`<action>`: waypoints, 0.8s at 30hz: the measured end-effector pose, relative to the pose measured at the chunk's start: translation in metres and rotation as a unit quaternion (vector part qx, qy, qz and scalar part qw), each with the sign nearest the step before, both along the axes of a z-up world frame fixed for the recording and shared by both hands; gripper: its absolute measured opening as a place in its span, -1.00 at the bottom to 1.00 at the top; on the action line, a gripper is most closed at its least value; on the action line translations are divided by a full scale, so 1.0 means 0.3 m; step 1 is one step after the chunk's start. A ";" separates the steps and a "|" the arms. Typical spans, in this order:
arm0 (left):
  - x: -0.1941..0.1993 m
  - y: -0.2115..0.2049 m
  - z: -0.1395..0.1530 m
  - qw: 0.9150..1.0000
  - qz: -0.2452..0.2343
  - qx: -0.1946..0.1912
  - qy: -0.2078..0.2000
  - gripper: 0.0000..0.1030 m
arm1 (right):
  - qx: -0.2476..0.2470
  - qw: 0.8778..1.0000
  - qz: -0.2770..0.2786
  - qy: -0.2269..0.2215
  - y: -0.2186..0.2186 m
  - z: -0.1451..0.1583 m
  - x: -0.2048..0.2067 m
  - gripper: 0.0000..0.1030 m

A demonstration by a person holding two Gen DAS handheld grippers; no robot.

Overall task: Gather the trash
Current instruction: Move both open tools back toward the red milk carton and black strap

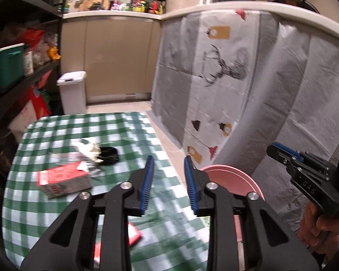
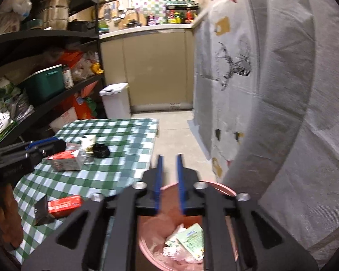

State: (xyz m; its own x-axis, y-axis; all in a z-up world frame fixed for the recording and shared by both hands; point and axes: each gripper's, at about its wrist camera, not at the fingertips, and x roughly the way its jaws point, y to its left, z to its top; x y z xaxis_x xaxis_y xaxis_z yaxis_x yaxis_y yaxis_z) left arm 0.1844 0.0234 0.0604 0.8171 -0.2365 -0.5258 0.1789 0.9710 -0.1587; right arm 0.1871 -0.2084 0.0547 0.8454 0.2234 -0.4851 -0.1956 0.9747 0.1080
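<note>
Trash on the checked table, pink bin beside it

A red carton (image 1: 63,178) is seen lying flat, long axis running left to right, left of and beyond the left gripper (image 1: 169,176), whose jaws are parted narrowly on nothing. Over the pink bin (image 2: 217,186), holding green-white wrappers (image 2: 189,239), the right gripper (image 2: 169,180) is seen empty, narrowly gapped.

A pink bin (image 2: 223,188) stood on the floor just beside the table's edge, holding a pale green packet (image 2: 191,240) and crumpled white paper. On the green-checked cloth lay a red and white carton (image 1: 63,178) on its side, a crumpled white wrapper (image 1: 88,149) touching a black round piece (image 1: 110,155), and nearer the front a small red box (image 2: 64,205)
</note>
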 end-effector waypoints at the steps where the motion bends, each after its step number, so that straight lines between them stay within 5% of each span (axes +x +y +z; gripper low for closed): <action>1: -0.004 0.026 0.007 1.000 0.006 -0.001 -0.003 -0.51 | 0.003 1.000 0.007 -0.001 0.018 0.001 -0.001 -0.94; 12: 0.033 0.368 0.036 0.999 0.027 0.038 0.008 -0.54 | 0.033 0.997 0.067 0.007 0.189 0.002 0.025 -0.94; 20: 0.081 0.602 -0.063 0.999 0.034 0.007 0.037 -0.53 | 0.039 0.994 0.100 0.026 0.302 -0.037 0.084 -0.94; 24: 0.100 0.634 -0.129 0.998 0.031 0.015 0.054 -0.17 | 0.028 0.992 0.119 0.036 0.362 -0.068 0.125 -0.94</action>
